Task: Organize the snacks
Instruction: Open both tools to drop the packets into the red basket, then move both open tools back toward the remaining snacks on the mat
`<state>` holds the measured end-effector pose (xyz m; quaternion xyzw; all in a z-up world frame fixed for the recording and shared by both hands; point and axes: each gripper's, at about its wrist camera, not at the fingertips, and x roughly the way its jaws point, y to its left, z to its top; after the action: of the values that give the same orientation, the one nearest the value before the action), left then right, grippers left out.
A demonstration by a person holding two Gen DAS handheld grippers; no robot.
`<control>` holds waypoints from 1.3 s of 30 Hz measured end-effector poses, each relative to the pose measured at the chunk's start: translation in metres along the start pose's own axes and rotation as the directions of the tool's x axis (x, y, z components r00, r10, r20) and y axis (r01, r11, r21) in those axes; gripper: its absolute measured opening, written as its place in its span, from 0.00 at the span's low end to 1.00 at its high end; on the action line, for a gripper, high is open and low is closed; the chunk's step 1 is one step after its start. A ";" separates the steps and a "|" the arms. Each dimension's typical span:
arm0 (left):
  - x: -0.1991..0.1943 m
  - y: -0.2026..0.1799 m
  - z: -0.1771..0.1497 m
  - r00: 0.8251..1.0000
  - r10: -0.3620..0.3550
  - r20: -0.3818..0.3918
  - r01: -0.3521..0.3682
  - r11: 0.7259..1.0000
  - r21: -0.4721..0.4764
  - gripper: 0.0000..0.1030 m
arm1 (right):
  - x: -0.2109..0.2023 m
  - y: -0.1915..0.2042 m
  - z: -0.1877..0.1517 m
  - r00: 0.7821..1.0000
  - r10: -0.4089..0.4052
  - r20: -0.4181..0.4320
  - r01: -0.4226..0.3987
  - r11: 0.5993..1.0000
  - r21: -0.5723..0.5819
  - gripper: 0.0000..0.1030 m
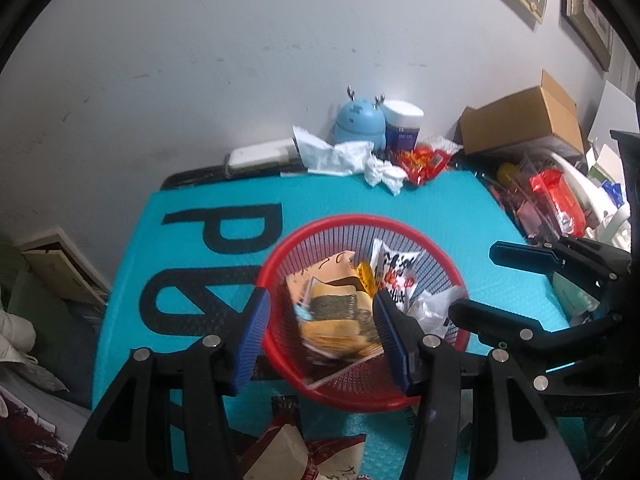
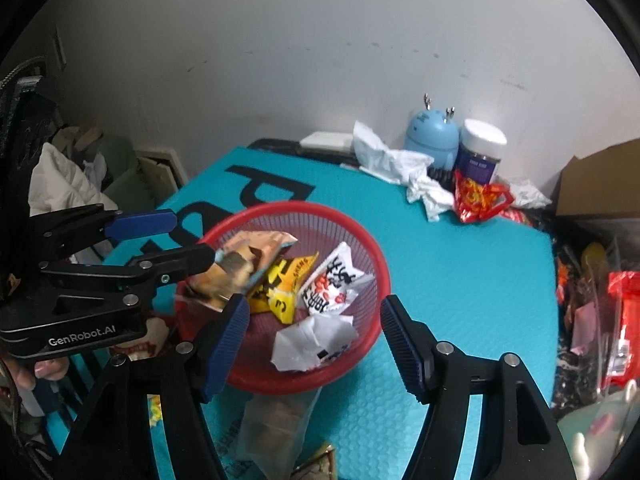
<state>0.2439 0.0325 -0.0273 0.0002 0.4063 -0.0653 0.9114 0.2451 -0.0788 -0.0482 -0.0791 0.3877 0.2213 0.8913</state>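
Both grippers tilt steeply down over a red mesh basket (image 1: 362, 402) that sits on a teal mat (image 1: 192, 216) covering the counter. The left gripper (image 1: 320, 336) straddles the basket's near left rim, one blue pad outside the wall and the other inside, and between the pads sits a tan and orange snack packet (image 1: 336, 316); in the right wrist view the same packet (image 2: 230, 268) hangs blurred at the tip of that gripper's lower finger, but whether the pads actually press on it cannot be told. The packet's long axis runs from near to far across the basket, its far end tipped up toward the wall. The right gripper (image 2: 312, 344) is released, its jaws spread wide with nothing clamped; a crumpled white wrapper (image 2: 314, 344) lies in the basket below the gap. Beside it in the basket rest a yellow packet (image 2: 280, 292) and a white packet with red and black print (image 2: 334, 286), both leaning point-up toward the far rim. More snack packets lie on the mat just near the basket. At the far edge stand a blue round gadget (image 2: 432, 138), a white-lidded jar (image 2: 480, 152), crumpled tissues (image 2: 400, 164) and a red snack bag (image 2: 480, 198).
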 end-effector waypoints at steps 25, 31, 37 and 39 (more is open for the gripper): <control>-0.152 -0.034 -0.004 0.961 0.021 0.276 -0.035 0.998 0.047 0.79 | -0.151 0.040 -0.004 0.963 -0.100 0.251 0.111 0.993 -0.028 0.67; -0.184 -0.044 -0.020 0.950 0.003 0.313 -0.025 0.997 0.068 0.79 | -0.174 0.050 -0.024 0.957 -0.112 0.266 0.118 0.993 -0.006 0.67; -0.203 -0.053 -0.041 0.947 -0.023 0.321 -0.005 0.996 0.087 0.79 | -0.197 0.060 -0.048 0.950 -0.127 0.284 0.126 0.992 0.024 0.68; -0.207 -0.055 -0.049 0.947 -0.038 0.318 0.008 0.996 0.093 0.79 | -0.204 0.063 -0.056 0.949 -0.132 0.287 0.129 0.991 0.031 0.68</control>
<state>0.0638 0.0048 0.0965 0.0262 0.2502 -0.0934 0.9633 0.0572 -0.1077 0.0632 -0.0659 0.2489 0.1687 0.9514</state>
